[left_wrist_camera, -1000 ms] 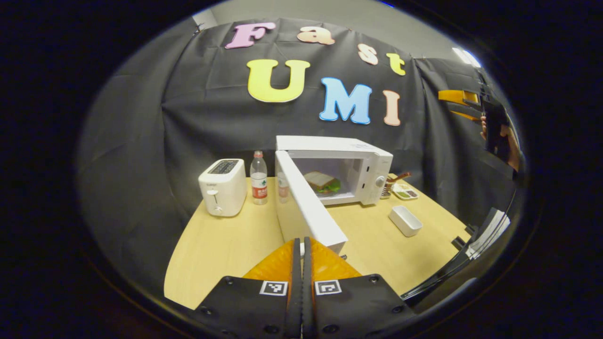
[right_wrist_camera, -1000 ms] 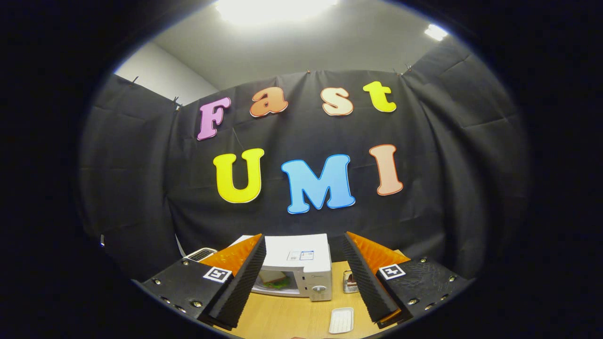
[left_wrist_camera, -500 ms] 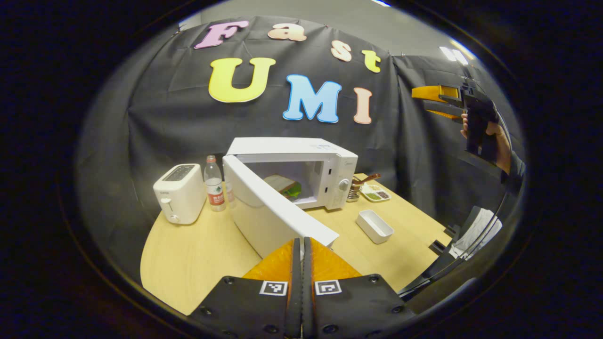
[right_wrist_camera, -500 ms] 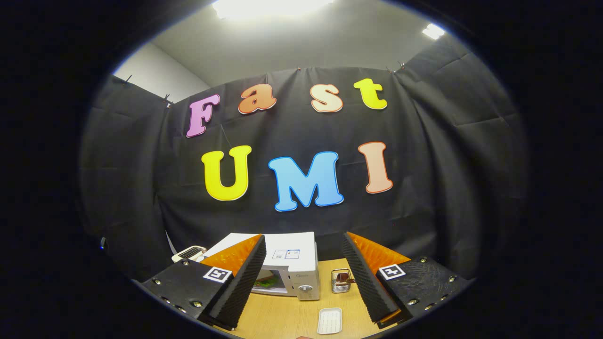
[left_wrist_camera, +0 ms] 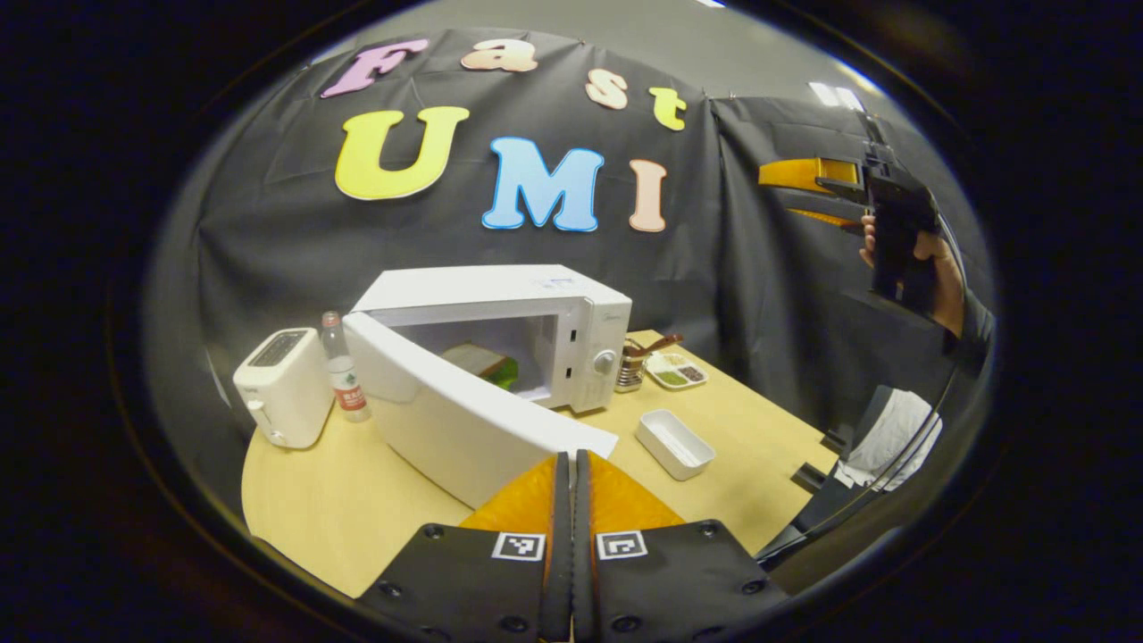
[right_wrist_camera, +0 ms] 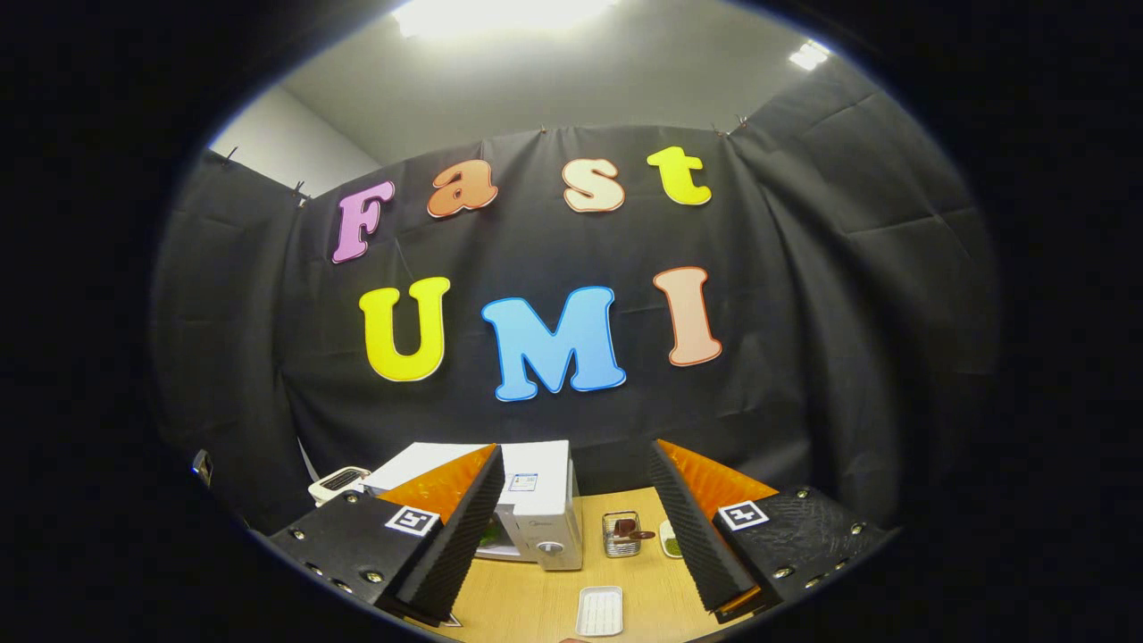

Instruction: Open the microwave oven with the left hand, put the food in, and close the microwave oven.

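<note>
A white microwave (left_wrist_camera: 536,295) stands at the back of the table with its door (left_wrist_camera: 455,429) swung partly out. A sandwich (left_wrist_camera: 487,364) with green leaf lies inside the cavity. My left gripper (left_wrist_camera: 569,473) is shut with nothing between its fingers, its tips right by the door's free edge. High at the right a hand holds my right gripper (left_wrist_camera: 817,192) well above the table. In the right gripper view that gripper (right_wrist_camera: 576,527) is open and empty, with the microwave (right_wrist_camera: 536,500) far below between its fingers.
A white toaster (left_wrist_camera: 275,386) and a water bottle (left_wrist_camera: 342,379) stand left of the microwave. Right of it are a small metal rack (left_wrist_camera: 630,371), a plate of condiments (left_wrist_camera: 677,371) and an empty white tray (left_wrist_camera: 674,444). The wooden table (left_wrist_camera: 357,509) ends near me.
The left gripper has swung around to the door's outer side and the door has closed partway. The right gripper has stayed open, high up, drifting slightly.
</note>
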A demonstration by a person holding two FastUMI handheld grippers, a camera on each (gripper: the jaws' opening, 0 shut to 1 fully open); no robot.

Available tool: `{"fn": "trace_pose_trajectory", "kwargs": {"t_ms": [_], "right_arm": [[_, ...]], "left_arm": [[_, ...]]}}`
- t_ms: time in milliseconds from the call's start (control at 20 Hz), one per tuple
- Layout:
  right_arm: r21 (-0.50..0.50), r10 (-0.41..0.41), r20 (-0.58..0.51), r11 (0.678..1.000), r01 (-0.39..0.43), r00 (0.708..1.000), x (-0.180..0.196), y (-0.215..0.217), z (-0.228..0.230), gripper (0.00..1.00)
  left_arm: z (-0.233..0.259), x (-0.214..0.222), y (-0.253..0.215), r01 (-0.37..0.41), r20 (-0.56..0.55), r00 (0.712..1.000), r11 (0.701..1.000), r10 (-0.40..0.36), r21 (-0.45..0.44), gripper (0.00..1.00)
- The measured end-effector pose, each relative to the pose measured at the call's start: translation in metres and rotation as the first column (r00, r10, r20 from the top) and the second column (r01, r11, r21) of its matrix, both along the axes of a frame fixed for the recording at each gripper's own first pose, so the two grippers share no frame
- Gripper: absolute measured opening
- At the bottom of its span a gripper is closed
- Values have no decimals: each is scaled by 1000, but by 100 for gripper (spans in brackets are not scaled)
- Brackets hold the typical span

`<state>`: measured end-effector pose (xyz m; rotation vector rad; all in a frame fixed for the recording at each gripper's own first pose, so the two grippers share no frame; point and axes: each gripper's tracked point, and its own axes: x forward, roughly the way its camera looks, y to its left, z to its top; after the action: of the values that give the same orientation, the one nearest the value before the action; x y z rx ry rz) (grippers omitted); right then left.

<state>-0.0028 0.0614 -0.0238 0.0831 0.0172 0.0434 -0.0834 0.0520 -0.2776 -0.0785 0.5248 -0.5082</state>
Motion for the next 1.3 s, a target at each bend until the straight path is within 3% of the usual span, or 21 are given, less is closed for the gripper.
{"fn": "trace_pose_trajectory", "kwargs": {"t_ms": [700, 1300], "right_arm": [[37, -56, -15, 998, 57, 998, 8, -46, -11, 98], [33, -69, -27, 997, 70, 997, 22, -71, -19, 98]], "left_arm": [[-6, 59, -61, 29, -25, 999, 999, -29, -15, 7], [-9, 112, -94, -7, -57, 998, 999, 5, -34, 7]]}}
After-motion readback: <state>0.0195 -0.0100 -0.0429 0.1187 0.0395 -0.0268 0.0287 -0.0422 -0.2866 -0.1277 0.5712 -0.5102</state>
